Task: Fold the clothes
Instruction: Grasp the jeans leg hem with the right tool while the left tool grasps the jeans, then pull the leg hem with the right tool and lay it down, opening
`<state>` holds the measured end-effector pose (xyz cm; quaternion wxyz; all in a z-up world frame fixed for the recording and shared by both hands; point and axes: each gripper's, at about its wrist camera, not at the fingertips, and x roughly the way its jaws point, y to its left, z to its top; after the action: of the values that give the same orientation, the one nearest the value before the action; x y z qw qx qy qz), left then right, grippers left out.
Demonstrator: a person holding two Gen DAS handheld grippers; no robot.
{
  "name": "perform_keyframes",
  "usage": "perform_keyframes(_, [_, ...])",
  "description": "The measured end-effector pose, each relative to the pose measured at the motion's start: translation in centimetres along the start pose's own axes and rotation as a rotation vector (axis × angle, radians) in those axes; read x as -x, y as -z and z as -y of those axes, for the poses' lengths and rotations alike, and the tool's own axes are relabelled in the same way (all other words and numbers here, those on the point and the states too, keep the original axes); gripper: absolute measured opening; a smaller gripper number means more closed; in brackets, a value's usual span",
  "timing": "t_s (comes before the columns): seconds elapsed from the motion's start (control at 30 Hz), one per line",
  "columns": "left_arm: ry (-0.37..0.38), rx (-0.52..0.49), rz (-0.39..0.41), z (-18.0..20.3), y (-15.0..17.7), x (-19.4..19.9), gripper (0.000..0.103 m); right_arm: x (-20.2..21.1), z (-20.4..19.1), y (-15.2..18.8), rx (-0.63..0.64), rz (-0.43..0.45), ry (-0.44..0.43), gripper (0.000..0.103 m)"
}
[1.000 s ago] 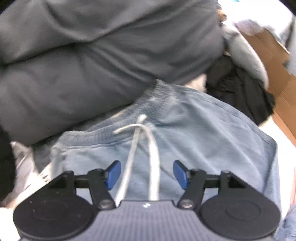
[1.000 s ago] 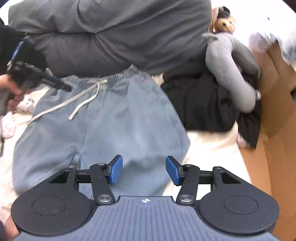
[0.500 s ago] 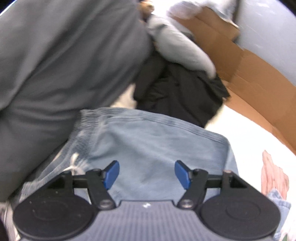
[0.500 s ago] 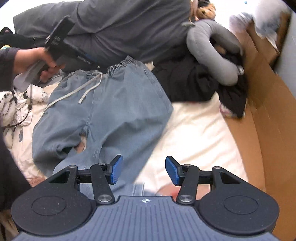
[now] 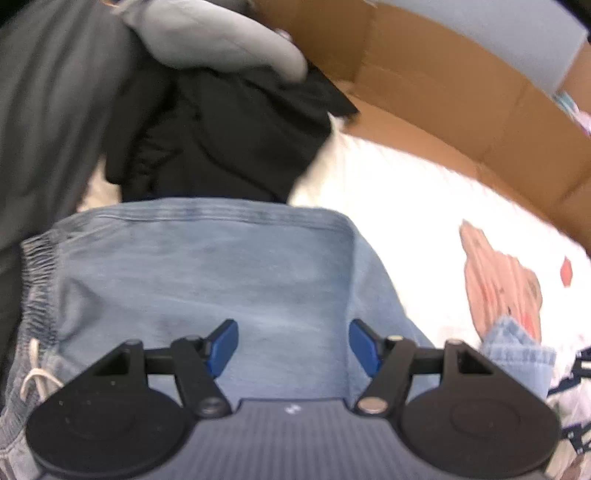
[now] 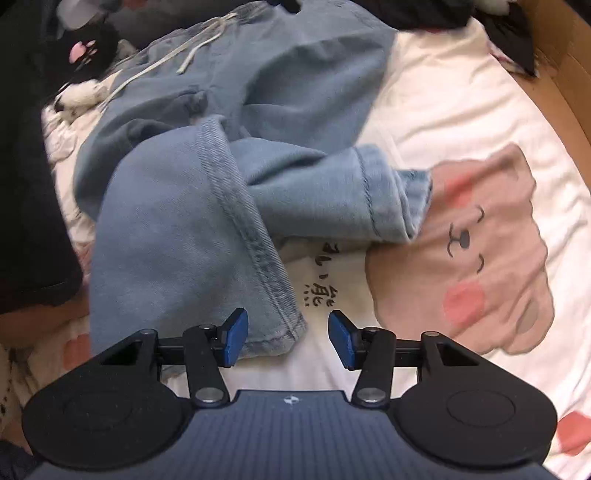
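Light blue denim trousers [image 6: 258, 110] with a white drawstring [image 6: 192, 48] lie crumpled on the white bed sheet [image 6: 461, 92], both legs bent toward the near side. My right gripper [image 6: 288, 336] stands open just over the hem of the nearer leg [image 6: 177, 236], nothing between its fingers. In the left wrist view the trousers' hip area [image 5: 221, 266] fills the lower middle, elastic waistband [image 5: 40, 266] at the left. My left gripper [image 5: 293, 343] hangs open over that denim, holding nothing.
A black garment [image 5: 221, 122] and a grey plush [image 5: 207, 33] lie beyond the waistband. A brown cardboard wall [image 5: 461, 92] borders the bed's right side. The sheet carries a pink bear print [image 6: 480, 251]. Dark clothing [image 6: 26, 166] lies at the left.
My right gripper has pulled back from the hips down to the leg hems. My left gripper has swung right, from the drawstring across the waistband toward the hip side. Both stay open.
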<state>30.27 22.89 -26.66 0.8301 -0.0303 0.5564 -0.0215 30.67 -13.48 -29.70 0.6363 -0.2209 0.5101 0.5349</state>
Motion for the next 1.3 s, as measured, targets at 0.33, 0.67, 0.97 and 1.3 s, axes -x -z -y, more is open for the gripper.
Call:
perform_keyframes(0.33, [0.046,-0.038,-0.092,2.1,1.8,-2.6,0.069,-3.8,0.0,0.7,0.038,0.007,-0.069,0.056])
perform_keyframes(0.67, [0.092,-0.044,-0.160,3.7,2.7,-5.1,0.068,-1.9,-0.8,1.6,0.104,-0.090,-0.095,0.009])
perform_keyframes(0.97, [0.118,-0.029,-0.138,5.1,0.0,-6.1,0.013,2.8,0.4,4.2,0.025,-0.205,0.034,0.007])
perform_keyframes(1.3, [0.163,0.014,-0.090,6.9,-4.7,-6.6,0.005,8.0,2.8,6.1,-0.105,-0.222,0.178,0.007])
